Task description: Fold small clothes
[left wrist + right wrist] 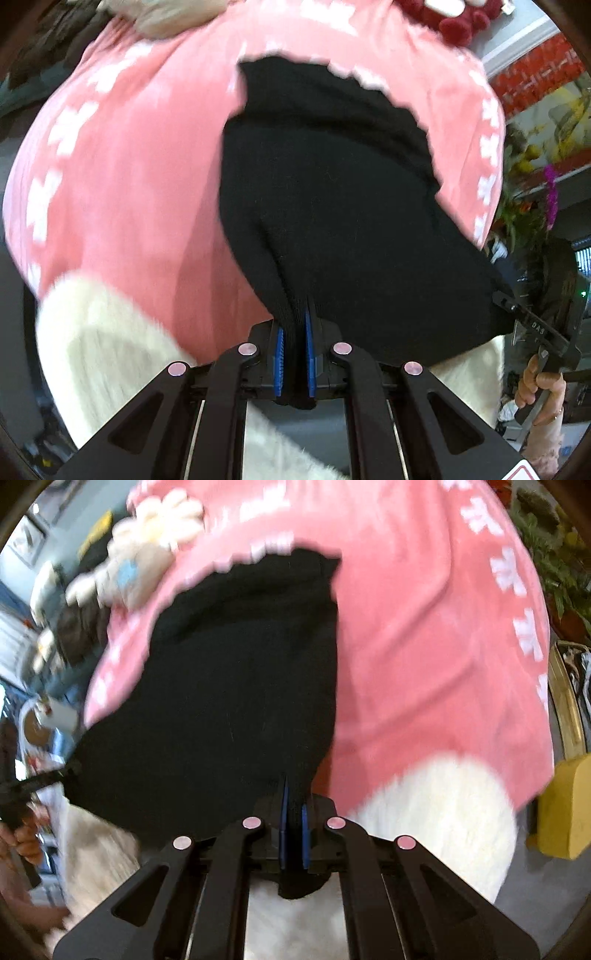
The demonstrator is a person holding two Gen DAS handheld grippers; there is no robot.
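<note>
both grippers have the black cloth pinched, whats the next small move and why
Probably lower both grippers together and lay the black garment flat on the pink cloth. The left gripper and right gripper each have their jaws shut on an edge of it, and it hangs between them, bunched at the grips, so it seems to need spreading before any fold.

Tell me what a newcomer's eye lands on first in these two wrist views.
A black knit garment fills the centre of both views, bunched and clamped between the blue pads of the left gripper and the right gripper. Behind it spreads a pink cloth with white print, and white fluffy fabric lies below.
</note>
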